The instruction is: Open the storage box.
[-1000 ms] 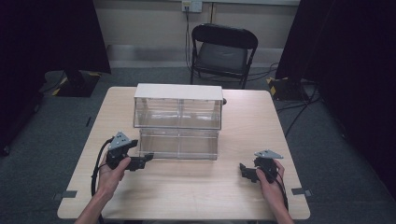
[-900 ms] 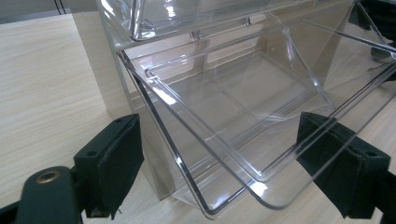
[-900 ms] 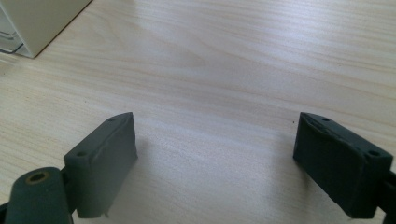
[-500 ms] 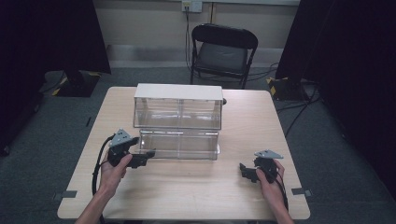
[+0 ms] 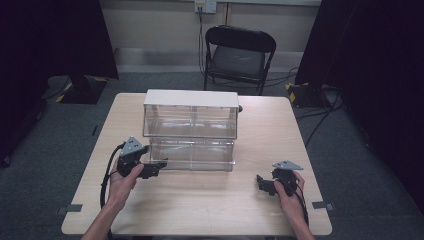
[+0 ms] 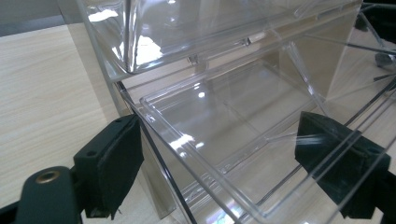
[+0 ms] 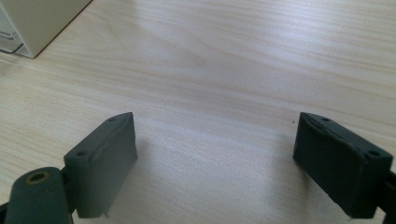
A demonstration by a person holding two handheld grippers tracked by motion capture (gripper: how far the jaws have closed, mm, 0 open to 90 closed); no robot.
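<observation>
Drawer unit (image 5: 190,129), clear plastic with a white top, stands mid-table (image 5: 200,200) as before. Our left gripper (image 5: 159,166) has crept rightward since a second ago; its wide-open jaws now straddle the lower drawer's (image 6: 224,121) front left corner, holding nothing. Our right gripper (image 5: 261,183) stays put, jaws wide, empty.

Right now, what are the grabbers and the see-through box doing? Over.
Left gripper open, straddling the lower drawer corner. Right gripper open over bare table. Nothing blocking.
</observation>
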